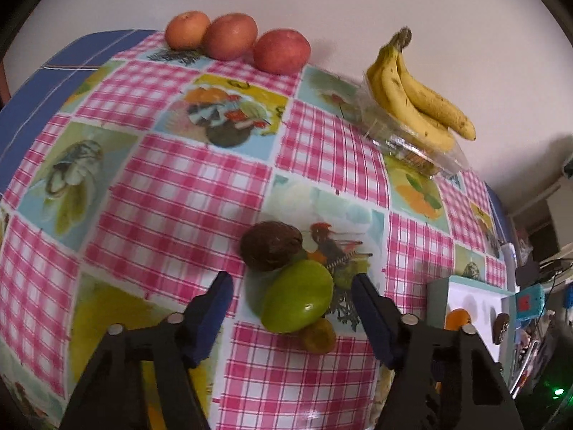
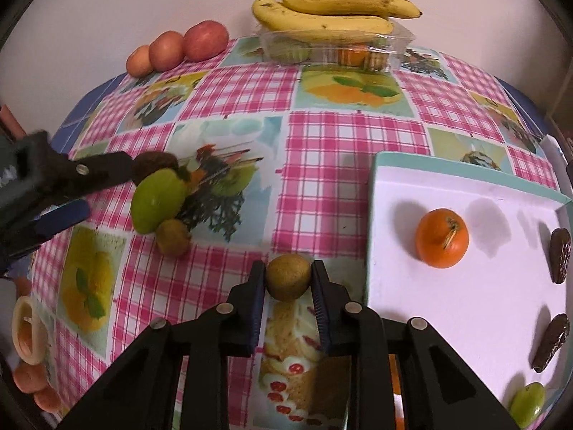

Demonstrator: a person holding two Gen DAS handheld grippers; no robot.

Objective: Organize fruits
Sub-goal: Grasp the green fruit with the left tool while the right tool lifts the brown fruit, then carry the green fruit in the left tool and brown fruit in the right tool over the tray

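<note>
Right wrist view shows the right tool [image 2: 288, 281] clenched on a small brown kiwi [image 2: 288, 276], its pads pressing both sides of the fruit just above the checked cloth of the desk [image 2: 343, 136]. Immediately to that tool's right lies the white tray [image 2: 465, 304], already carrying an orange [image 2: 442, 238] and several dark pieces, so the coming move looks like a short carry rightward over the tray's near edge. Left wrist view has the left tool [image 1: 292, 279] released, its pads either side of a green mango [image 1: 296, 295] but clear of it. The mango lies straight ahead between the jaws, its long axis slanting across the gap, with a dark avocado [image 1: 271, 245] touching its far end and another small brown fruit [image 1: 319, 335] at its near end.
</note>
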